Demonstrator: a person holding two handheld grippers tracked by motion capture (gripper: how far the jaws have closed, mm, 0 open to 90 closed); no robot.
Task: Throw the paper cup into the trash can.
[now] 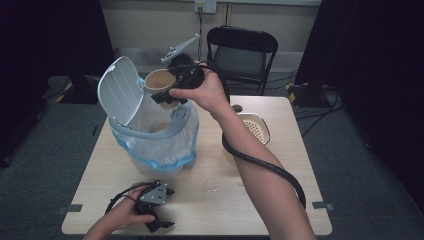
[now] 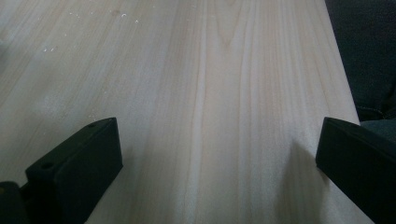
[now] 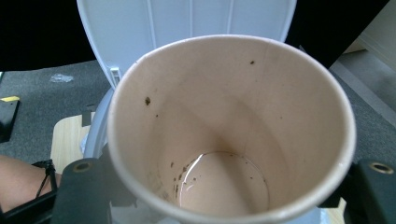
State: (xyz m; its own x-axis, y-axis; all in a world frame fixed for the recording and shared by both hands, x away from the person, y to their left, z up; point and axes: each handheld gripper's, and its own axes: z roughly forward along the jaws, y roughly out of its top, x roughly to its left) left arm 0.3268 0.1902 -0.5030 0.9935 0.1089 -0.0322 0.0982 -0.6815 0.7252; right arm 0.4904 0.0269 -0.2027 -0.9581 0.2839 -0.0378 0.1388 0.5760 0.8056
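The right gripper is pinching the cup above the open bin and should be tipping it slowly, while the left gripper is resting spread on the counter.

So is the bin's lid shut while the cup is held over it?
No: in the high view the lid stands tipped open behind the paper cup that the right gripper holds above the bin.

A: Where is the bin?
B: On the table, at its left half, lid tilted up at the back-left.
A: And the cup?
B: Above the bin's opening, in front of the lid. A bowl sits right of the bin; a chair stands behind the table.
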